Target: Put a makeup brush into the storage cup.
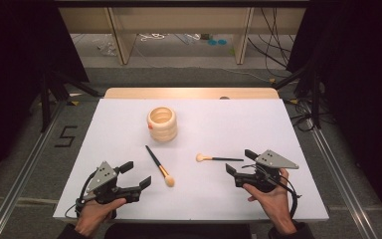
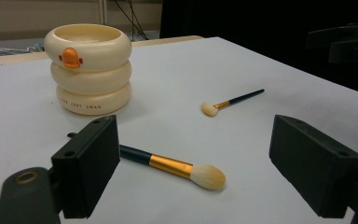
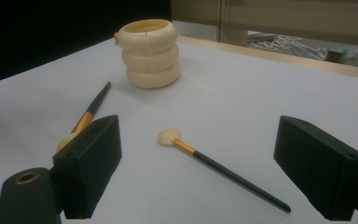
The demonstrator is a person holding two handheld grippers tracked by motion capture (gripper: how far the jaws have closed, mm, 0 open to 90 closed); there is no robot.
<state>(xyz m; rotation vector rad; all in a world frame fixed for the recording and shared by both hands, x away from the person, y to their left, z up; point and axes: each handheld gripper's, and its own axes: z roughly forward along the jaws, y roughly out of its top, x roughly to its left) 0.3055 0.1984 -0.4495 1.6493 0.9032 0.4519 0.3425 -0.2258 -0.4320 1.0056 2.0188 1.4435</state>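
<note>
A cream ring-stacked cup (image 1: 162, 124) with an orange duck bill stands upright behind the table's centre; I also see the cup (image 2: 89, 67) in the left gripper view and the cup (image 3: 151, 52) in the right gripper view. Two makeup brushes lie flat on the white table. The larger brush (image 1: 159, 166) is left of centre, just ahead of my left gripper (image 1: 135, 175), which is open and empty. The larger brush (image 2: 177, 166) lies between the left jaws' lines. The smaller brush (image 1: 218, 159) lies left of my right gripper (image 1: 240, 161), open and empty. The smaller brush (image 3: 216, 167) points between its jaws.
The white tabletop (image 1: 238, 124) has free room on all sides of the cup and brushes. Its wooden far edge (image 1: 189, 92) borders a floor with cables and stand legs. A person's hands (image 1: 271, 199) hold both grippers near the front edge.
</note>
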